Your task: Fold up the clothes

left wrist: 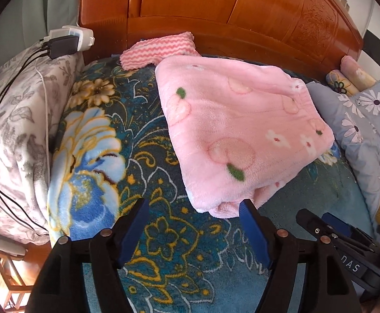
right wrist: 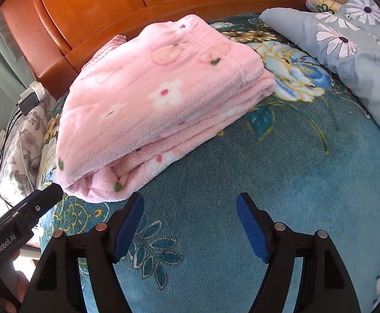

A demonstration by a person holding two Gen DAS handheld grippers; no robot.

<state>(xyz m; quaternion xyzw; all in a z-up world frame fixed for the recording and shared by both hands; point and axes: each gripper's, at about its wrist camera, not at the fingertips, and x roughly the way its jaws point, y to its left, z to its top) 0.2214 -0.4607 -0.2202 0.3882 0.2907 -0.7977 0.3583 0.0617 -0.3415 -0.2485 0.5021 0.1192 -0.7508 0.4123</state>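
Note:
A folded pink fleece garment (left wrist: 236, 130) (right wrist: 163, 91) with flowers and green dots lies in several layers on the teal floral blanket (left wrist: 148, 135) (right wrist: 281, 177). My left gripper (left wrist: 193, 206) stands open just in front of the garment's near folded corner. Its right pad (left wrist: 252, 229) is at that corner's edge, and nothing is between the pads. My right gripper (right wrist: 190, 200) is open over bare blanket, to the right of the same corner, its left pad (right wrist: 128, 224) close to the fleece. Each gripper shows in the other's view: the right (left wrist: 320, 224), the left (right wrist: 41, 200).
A pink-and-white zigzag cloth (left wrist: 158, 49) lies behind the garment against the wooden headboard (left wrist: 216, 7) (right wrist: 111, 7). A grey floral pillow (left wrist: 15, 130) at the left carries chargers (left wrist: 67, 41) and cables. A blue-grey daisy pillow (left wrist: 364, 127) (right wrist: 346, 52) lies at the right.

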